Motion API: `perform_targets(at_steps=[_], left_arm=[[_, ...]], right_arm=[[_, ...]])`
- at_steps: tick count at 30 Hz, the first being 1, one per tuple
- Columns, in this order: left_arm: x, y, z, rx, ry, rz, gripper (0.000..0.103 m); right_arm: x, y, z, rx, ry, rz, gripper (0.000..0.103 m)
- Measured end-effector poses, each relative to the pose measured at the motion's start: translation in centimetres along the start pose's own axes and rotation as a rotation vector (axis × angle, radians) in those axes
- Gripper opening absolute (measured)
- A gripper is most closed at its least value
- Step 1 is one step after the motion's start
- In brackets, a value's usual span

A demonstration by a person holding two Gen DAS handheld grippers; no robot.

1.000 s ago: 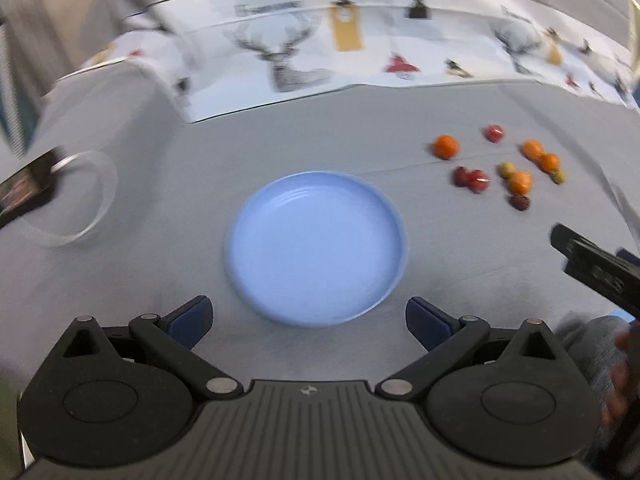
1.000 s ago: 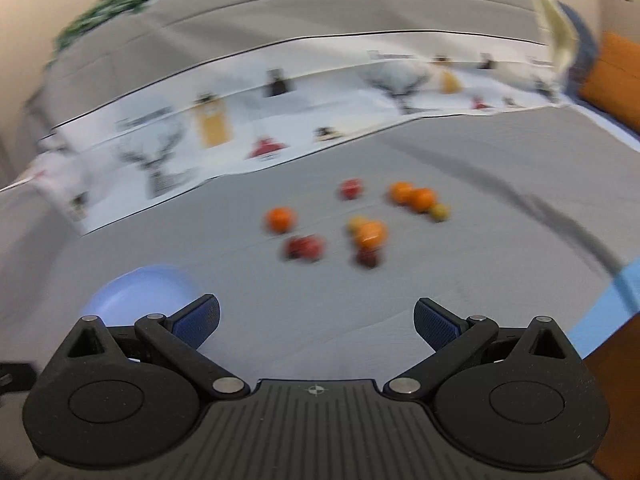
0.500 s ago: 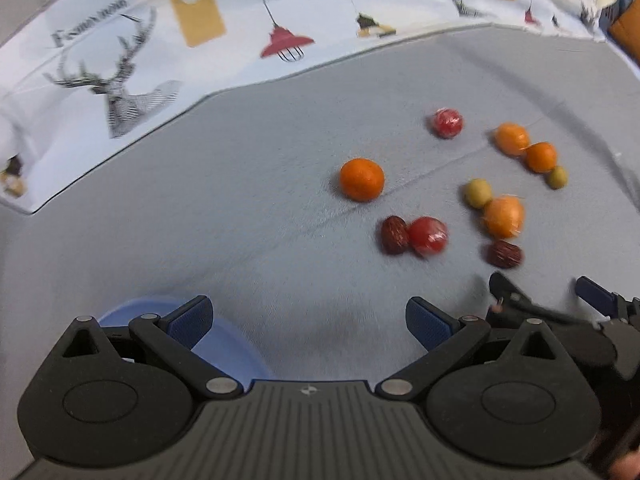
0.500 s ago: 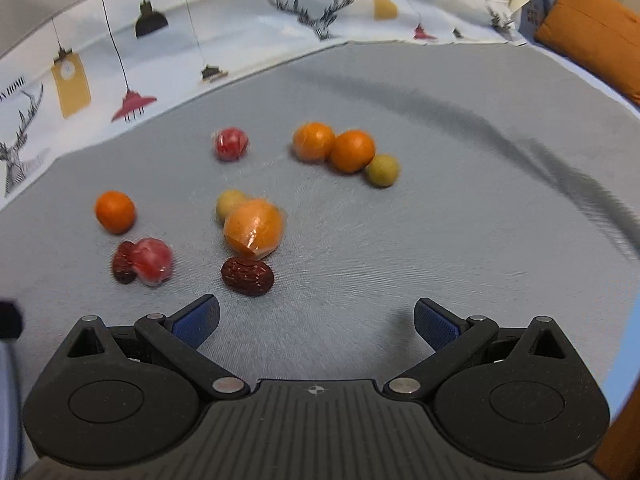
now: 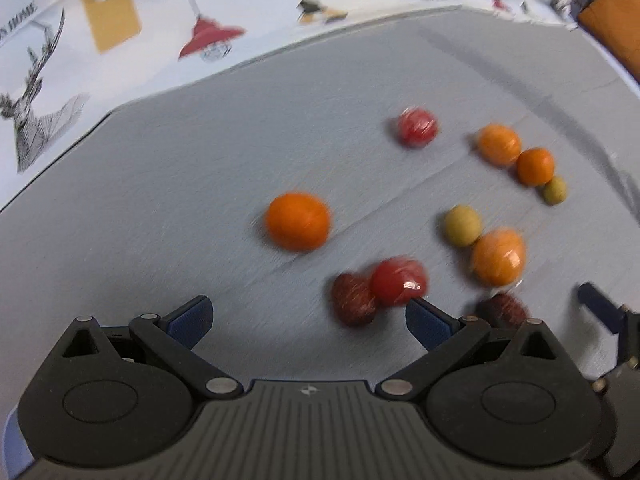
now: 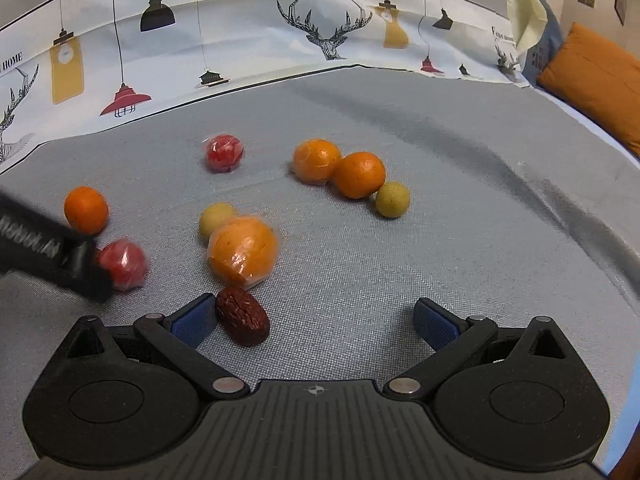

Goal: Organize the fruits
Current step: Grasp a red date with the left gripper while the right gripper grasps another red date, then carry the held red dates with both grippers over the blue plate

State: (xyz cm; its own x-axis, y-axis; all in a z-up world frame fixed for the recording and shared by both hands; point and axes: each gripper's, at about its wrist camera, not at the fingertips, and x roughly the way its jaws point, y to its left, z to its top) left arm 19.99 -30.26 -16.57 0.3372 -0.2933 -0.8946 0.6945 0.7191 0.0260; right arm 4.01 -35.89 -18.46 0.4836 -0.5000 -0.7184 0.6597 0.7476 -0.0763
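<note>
Several small fruits lie scattered on the grey cloth. In the right wrist view a dark red date (image 6: 242, 316) rests just inside the left finger of my open right gripper (image 6: 314, 320). Beyond it sit a wrapped orange (image 6: 243, 253), a yellow-green fruit (image 6: 216, 218), two oranges (image 6: 338, 168) and a wrapped red fruit (image 6: 224, 153). In the left wrist view my left gripper (image 5: 308, 318) is open, with a date (image 5: 353, 299) and a wrapped red fruit (image 5: 398, 281) near its right finger. A lone orange (image 5: 298, 221) lies ahead of it.
The left gripper's black body (image 6: 48, 254) crosses the left edge of the right wrist view. A patterned white cloth (image 6: 280, 36) runs along the back. An orange cushion (image 6: 600, 88) sits at the far right. A sliver of the blue plate (image 5: 16, 436) shows at bottom left.
Both grippers have moved forward and closer to the fruits. The blue plate has slid almost out of the left view. The date now lies beside the right gripper's left finger.
</note>
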Motion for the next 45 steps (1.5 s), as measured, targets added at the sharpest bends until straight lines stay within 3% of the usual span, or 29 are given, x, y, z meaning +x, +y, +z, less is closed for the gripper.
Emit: perform_targets(at_steps=[2, 3, 4, 5, 7, 8, 9, 10, 12, 16, 23, 25, 27, 29, 32, 34, 37, 41, 45], left_arm=[[-0.4, -0.9, 0.0, 0.02, -0.026, -0.026, 0.099], [-0.5, -1.2, 0.0, 0.027, -0.033, -0.044, 0.086], [-0.6, -1.4, 0.0, 0.035, -0.035, -0.064, 0.076], [-0.5, -1.5, 0.0, 0.037, -0.024, -0.118, 0.053], [-1.2, -1.8, -0.3, 0.007, -0.012, -0.154, 0.049], [-1.8, -1.9, -0.5, 0.012, -0.037, -0.149, 0.038], [-2.4, -2.0, -0.7, 0.029, -0.062, -0.138, 0.012], [-2.8, -1.9, -0.8, 0.032, -0.059, -0.154, 0.001], [-3.8, -1.4, -1.3, -0.016, -0.03, -0.165, 0.0], [-5.5, -0.6, -2.9, -0.04, -0.056, -0.13, 0.0], [-5.0, 0.1, -4.2, 0.022, -0.039, -0.099, 0.006], [-3.9, 0.1, -3.7, 0.027, -0.018, -0.119, 0.02], [-3.2, 0.1, -3.3, 0.025, -0.02, -0.161, 0.042], [-2.5, -0.3, -3.0, 0.033, -0.026, -0.174, 0.055], [-1.4, -1.1, -2.2, 0.043, -0.034, -0.161, 0.055], [-0.6, -1.3, -1.7, 0.044, -0.027, -0.172, 0.048], [-0.4, -1.7, -1.3, 0.052, -0.04, -0.19, 0.024], [-1.0, -1.6, -1.8, 0.039, -0.055, -0.164, 0.024], [-4.8, -1.3, -3.1, 0.012, -0.116, -0.138, 0.024]], right_arm=[[-0.4, 0.2, -0.3, -0.019, -0.015, 0.015, 0.09], [-0.7, 0.3, -0.3, -0.025, -0.021, 0.047, 0.083], [-1.0, 0.4, -0.4, -0.033, -0.027, 0.078, 0.066], [-1.2, 0.7, -0.5, -0.059, -0.036, 0.106, 0.048], [-1.4, 1.1, -0.5, -0.099, -0.044, 0.142, 0.029], [-1.5, 1.1, -0.4, -0.099, -0.046, 0.143, 0.027], [-1.5, 0.7, -0.2, -0.077, -0.045, 0.147, 0.027], [-1.4, 0.3, 0.0, -0.051, -0.048, 0.135, 0.026], [-1.2, -0.8, 0.4, 0.014, -0.059, 0.093, 0.026], [-1.1, -2.1, 0.4, 0.093, -0.08, 0.063, 0.026], [-0.9, -2.3, -0.2, 0.112, -0.045, 0.04, 0.027], [-0.9, -2.1, -0.4, 0.104, -0.04, 0.034, 0.027], [-0.8, -2.0, -0.4, 0.097, -0.039, 0.028, 0.027], [-0.6, -1.8, -0.4, 0.088, -0.042, 0.02, 0.027], [-0.3, -1.5, -0.3, 0.075, -0.047, 0.01, 0.027], [-0.2, -1.4, -0.2, 0.066, -0.051, 0.009, 0.027], [-0.1, -1.4, -0.2, 0.064, -0.054, 0.012, 0.027], [-0.1, -1.4, 0.0, 0.069, -0.056, 0.017, 0.027], [-1.2, -2.3, 0.3, 0.114, -0.117, 0.016, 0.026]])
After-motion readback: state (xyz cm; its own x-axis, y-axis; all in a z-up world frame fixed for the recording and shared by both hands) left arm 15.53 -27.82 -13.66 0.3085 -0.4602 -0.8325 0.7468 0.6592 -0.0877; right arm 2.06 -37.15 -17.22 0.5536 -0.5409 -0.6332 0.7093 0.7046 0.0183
